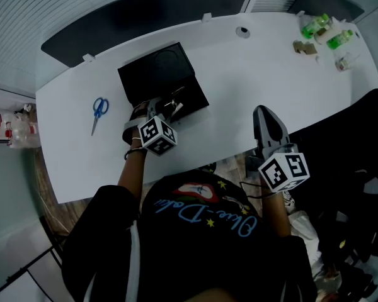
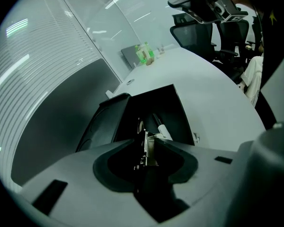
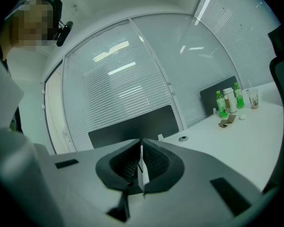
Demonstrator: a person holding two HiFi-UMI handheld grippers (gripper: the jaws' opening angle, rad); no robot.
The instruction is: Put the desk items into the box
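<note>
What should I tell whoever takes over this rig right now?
Left tool: jaws apart over the open black box, with a small metal item between the tips, apparently not clamped.
Right tool: shut, empty, at the near edge of the table.
Done: a white pen-like item lies in the box.
Left: the blue scissors lie on the table, left of the box.

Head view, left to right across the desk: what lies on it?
scissors → box → grommet → bottles
</note>
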